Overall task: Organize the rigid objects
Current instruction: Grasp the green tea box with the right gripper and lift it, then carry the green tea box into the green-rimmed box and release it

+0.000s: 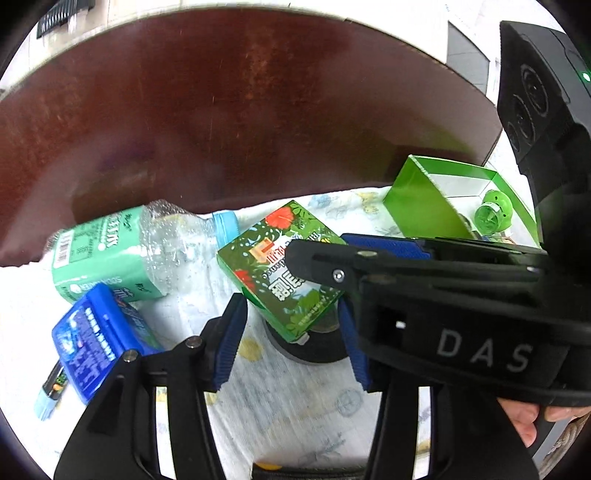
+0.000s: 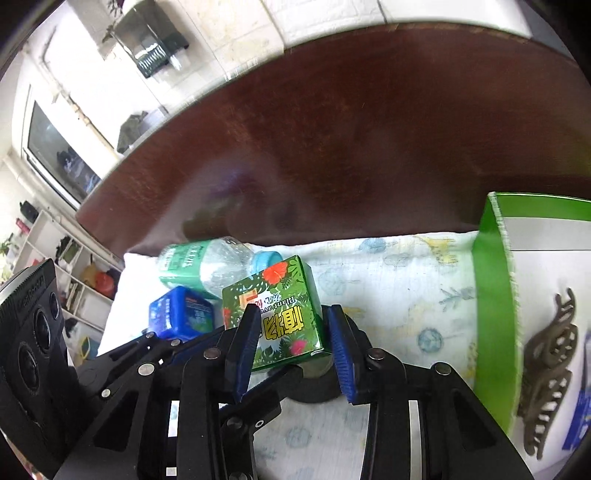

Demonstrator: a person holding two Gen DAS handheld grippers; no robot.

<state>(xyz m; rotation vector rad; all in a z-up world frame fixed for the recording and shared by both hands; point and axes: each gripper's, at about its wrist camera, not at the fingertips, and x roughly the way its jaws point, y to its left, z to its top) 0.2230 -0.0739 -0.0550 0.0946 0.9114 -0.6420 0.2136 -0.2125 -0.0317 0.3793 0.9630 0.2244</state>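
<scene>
right gripper (image 2: 291, 347) fingers were spread either side of the floral box (image 2: 275, 314), propped on a tape roll (image 2: 314, 387) mid-cloth (image 2: 388, 288) on the desk (image 2: 332, 147); left gripper (image 1: 291, 332) likewise spread; recommend. centering pads, closing square w/o tipping.

A dark reddish-brown wooden table (image 2: 369, 140) stands before white walls (image 2: 325, 14), with a window (image 2: 59, 155) and open white shelving (image 2: 74, 273) beyond its left edge.

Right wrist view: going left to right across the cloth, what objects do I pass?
Blue packet → water bottle → floral green box between the right gripper fingers → green tray → brown hair claw inside it.
</scene>
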